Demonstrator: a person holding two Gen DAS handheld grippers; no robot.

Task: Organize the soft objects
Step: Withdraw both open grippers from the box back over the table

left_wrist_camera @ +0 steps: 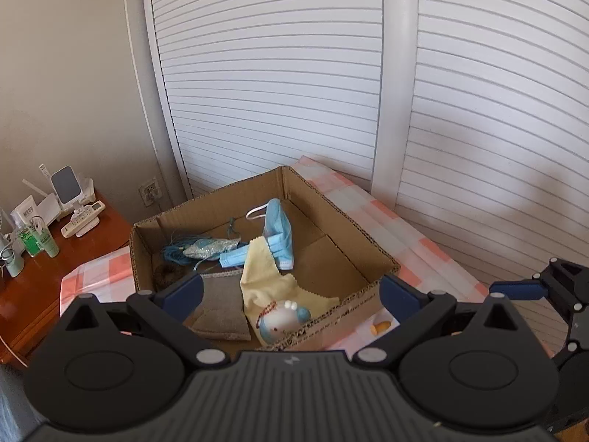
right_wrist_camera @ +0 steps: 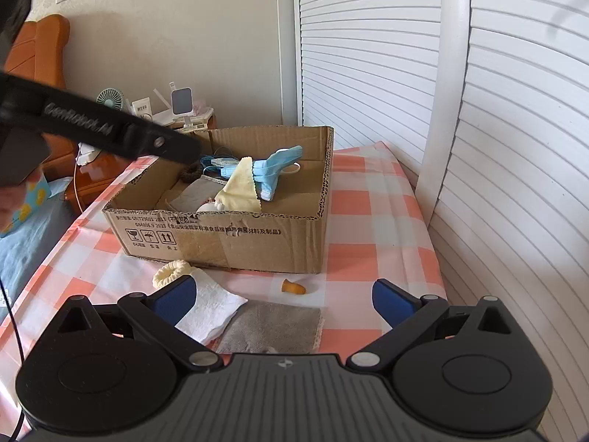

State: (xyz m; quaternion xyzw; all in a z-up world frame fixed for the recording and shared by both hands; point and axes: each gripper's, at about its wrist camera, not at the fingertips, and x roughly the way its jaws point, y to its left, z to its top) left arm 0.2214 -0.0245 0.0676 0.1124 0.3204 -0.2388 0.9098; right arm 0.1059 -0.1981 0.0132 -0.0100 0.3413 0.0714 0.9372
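An open cardboard box (left_wrist_camera: 371, 246) stands on a checked tablecloth. Inside lie blue face masks (left_wrist_camera: 281, 234), a yellow cloth (left_wrist_camera: 263, 272), a grey pad (left_wrist_camera: 221, 305), a small white and blue plush toy (left_wrist_camera: 281, 318) and a blue cord (left_wrist_camera: 176, 252). My left gripper (left_wrist_camera: 291, 294) hovers open above the box's near side, nothing between its pads. In the right wrist view, my right gripper (right_wrist_camera: 285, 298) is open low over the cloth in front of the box (right_wrist_camera: 221, 235). A white towel (right_wrist_camera: 211, 305), a grey cloth (right_wrist_camera: 272, 326), a cream scrunchie (right_wrist_camera: 171, 270) and a small orange piece (right_wrist_camera: 293, 287) lie there.
White slatted doors (left_wrist_camera: 294, 73) rise behind and to the right of the table. A wooden side table (left_wrist_camera: 44, 272) at the left carries remotes, bottles and a phone stand. The left gripper's black body (right_wrist_camera: 110, 130) reaches over the box's left side. A blue bedcover (right_wrist_camera: 25, 243) lies beyond the table's left edge.
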